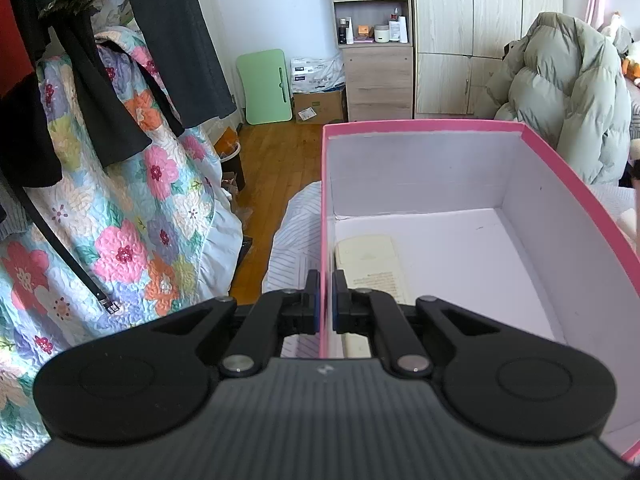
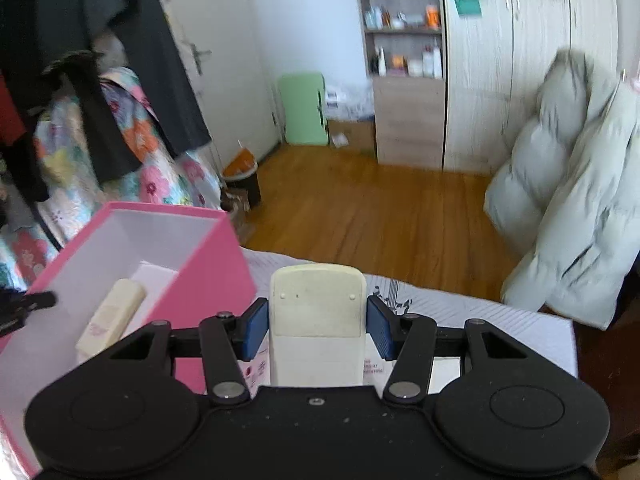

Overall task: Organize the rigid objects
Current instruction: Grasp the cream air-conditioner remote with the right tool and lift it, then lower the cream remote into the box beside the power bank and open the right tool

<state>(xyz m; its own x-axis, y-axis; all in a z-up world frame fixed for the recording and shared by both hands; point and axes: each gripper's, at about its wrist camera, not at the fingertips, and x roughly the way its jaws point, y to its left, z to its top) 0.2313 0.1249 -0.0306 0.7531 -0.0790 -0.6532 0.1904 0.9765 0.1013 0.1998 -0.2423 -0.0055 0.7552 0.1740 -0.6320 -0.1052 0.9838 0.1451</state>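
Bedroom, striped bed: left gripper (image 1: pixel 326 300) pinches pink box (image 1: pixel 420 125) wall; right gripper (image 2: pixel 318 326) clamps stiff, light remote (image 2: pixel 318 312) mid-body.

I can't read a word anywhere. The print on the remote (image 1: pixel 374 268) in the pink box (image 1: pixel 560 168) is too small, and the packaging (image 1: pixel 316 70) by the shelf is blurred.

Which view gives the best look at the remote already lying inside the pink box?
The right wrist view: the cream remote lies in the pink box with most of its length visible. In the left wrist view the same remote is cut off by the left gripper, which is clamped on the box wall.
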